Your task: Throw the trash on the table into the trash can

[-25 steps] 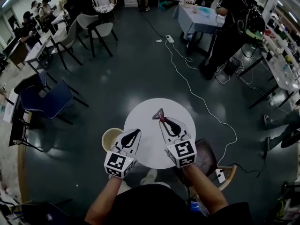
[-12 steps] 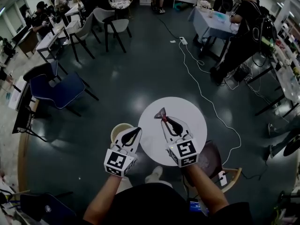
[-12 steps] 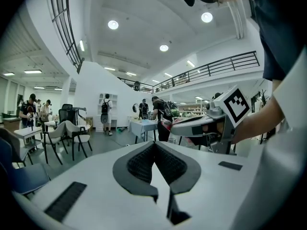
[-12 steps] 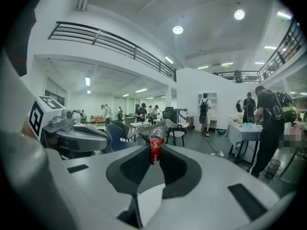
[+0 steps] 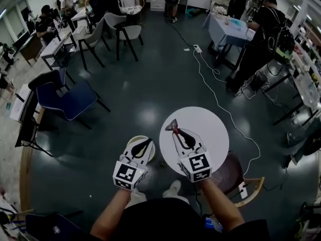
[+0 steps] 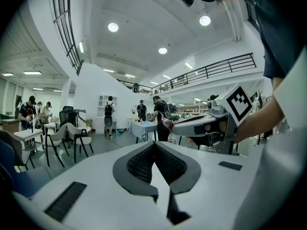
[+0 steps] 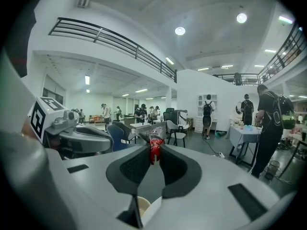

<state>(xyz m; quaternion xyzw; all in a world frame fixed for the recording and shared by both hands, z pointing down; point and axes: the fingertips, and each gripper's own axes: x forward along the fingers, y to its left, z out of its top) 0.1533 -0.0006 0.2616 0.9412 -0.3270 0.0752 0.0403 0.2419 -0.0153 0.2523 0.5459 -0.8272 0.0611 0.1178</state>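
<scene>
Dark shiny floor (image 5: 150, 84), blue chair (image 5: 70, 100) off left, grey chairs (image 5: 126, 31) further back, balcony railing (image 7: 110, 40) overhead, probably a mezzanine.

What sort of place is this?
Probably a large open lab or shared workspace: work tables with people at them, loose chairs, a cable trailing over the floor, a mezzanine railing overhead.

No print is legible, even on the wrapper (image 7: 154, 145).

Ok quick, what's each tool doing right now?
Left tool: closed, nothing in it.
Right tool: closed on a wrapper.
</scene>
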